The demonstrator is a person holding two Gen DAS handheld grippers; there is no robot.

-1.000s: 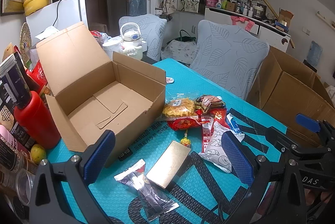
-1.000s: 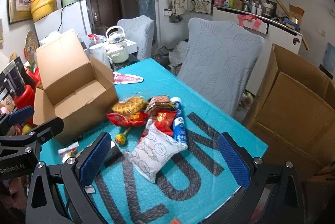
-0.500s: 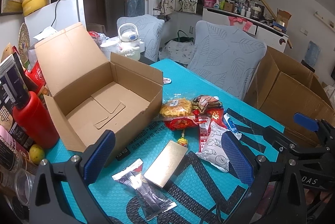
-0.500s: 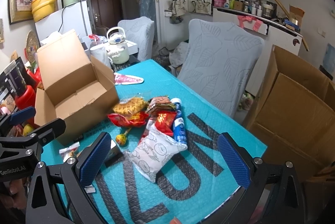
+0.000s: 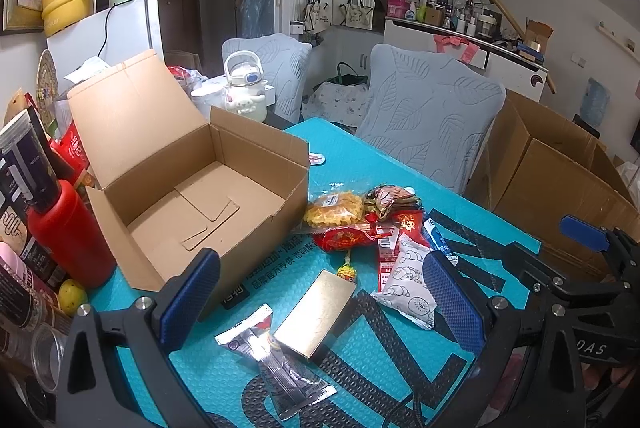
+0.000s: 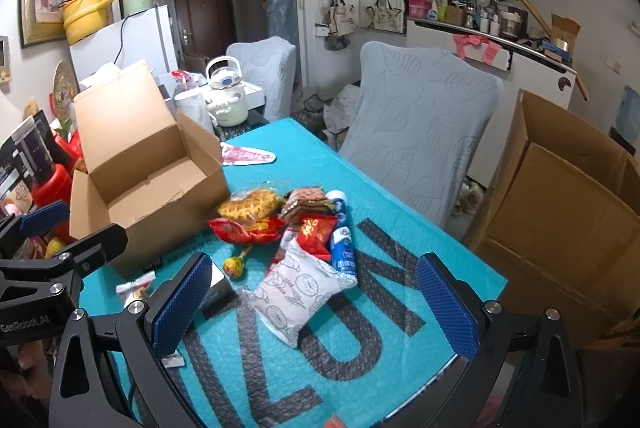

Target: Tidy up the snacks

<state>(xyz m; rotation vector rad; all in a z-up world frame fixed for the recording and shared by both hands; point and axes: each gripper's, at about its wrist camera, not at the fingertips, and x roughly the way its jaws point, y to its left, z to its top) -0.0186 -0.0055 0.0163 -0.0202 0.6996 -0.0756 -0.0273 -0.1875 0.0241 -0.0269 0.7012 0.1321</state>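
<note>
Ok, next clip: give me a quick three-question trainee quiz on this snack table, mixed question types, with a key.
1. True or false: the open cardboard box on the table already holds snacks.
2. Multiple choice: the lollipop lies
A. inside the box
B. on the teal mat, beside the snack pile
C. between the right gripper's fingers
3. Fill in: both the left gripper and the right gripper are ____ and hold nothing.

Key
1. False: only its bare cardboard floor shows.
2. B
3. open

2 grey-covered chairs [image 6: 424,116], white fridge [image 6: 132,40]
</note>
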